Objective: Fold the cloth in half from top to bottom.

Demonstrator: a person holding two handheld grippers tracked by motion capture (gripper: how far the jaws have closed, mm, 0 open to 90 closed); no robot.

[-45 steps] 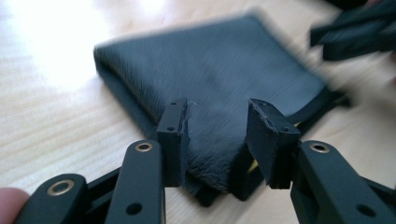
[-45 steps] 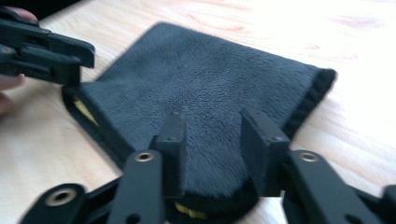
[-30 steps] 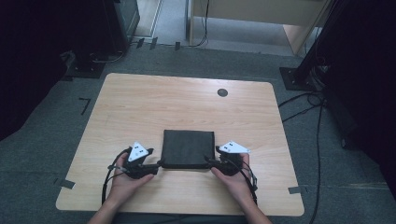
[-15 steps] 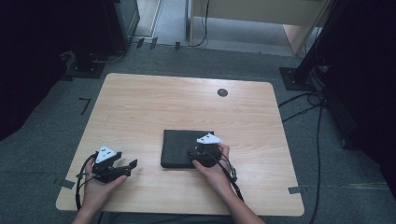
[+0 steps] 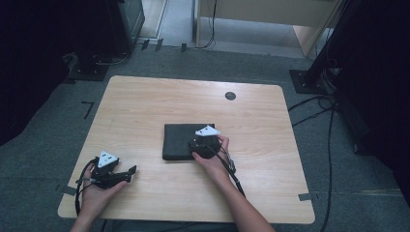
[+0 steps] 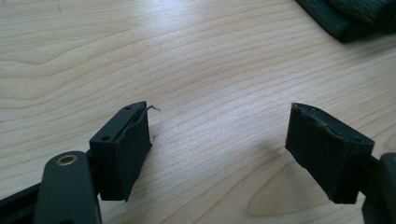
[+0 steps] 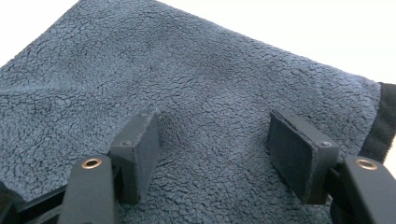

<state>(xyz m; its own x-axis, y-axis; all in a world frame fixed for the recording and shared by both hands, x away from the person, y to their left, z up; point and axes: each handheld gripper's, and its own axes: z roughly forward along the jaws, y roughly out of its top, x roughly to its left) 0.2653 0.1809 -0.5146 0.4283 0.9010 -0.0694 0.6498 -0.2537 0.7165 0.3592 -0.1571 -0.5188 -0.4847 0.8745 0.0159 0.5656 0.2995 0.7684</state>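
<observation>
Folded dark towel point(image 5: 181, 140): we find it mid-bench point(image 5: 145, 106). Right gripper point(image 5: 200, 145) over its right part, fingers apart on the pile. Left gripper point(image 5: 126, 173) near the bench's left corner, fingers just opening, nothing between.

The left gripper point(image 5: 126, 172) now sits by the table's near-left corner (jaws just widened, empty); the right gripper point(image 5: 196, 144) rests over the folded towel point(image 5: 180, 140).

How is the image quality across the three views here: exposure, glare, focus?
High view: dim and bluish, dark surroundings, the folded cloth nearly featureless. Left gripper view: evenly lit, wood grain of the table sharp, soft sheen, the cloth's corner slightly soft. Right gripper view: the cloth's pile crisp, but the background beyond it blown out to white.
</observation>
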